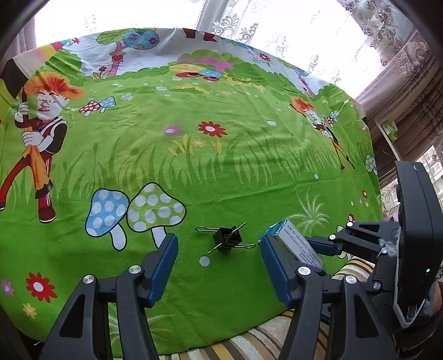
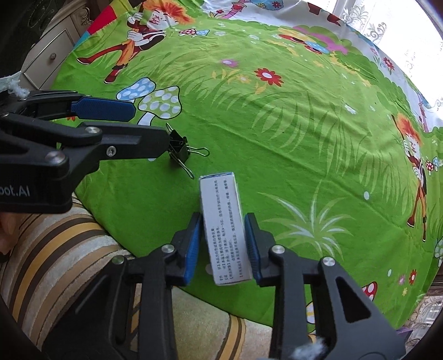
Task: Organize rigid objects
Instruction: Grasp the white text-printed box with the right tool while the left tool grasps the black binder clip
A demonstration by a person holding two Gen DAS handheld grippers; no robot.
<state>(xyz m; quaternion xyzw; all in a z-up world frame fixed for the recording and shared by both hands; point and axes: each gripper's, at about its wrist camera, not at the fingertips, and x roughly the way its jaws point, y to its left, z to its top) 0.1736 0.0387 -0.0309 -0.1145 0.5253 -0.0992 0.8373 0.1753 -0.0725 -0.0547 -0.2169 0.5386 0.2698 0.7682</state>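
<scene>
Box (image 2: 225, 227) clamped (right hand-held gripper (image 2: 223, 246)) above cloth (image 2: 277, 138).

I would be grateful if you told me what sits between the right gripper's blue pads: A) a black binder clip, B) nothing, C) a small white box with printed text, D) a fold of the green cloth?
C: the right gripper has its pads pressed on either side of the small white box, while the binder clip lies apart on the cloth.

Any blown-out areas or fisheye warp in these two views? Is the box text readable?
Left wrist view: window behind the lace curtain blown out white, cloth edge bows strongly, binder clip sharp. Right wrist view: glare only at the top right corner, cloth evenly lit; the box in the right gripper shows print lines, too small to read.
</scene>
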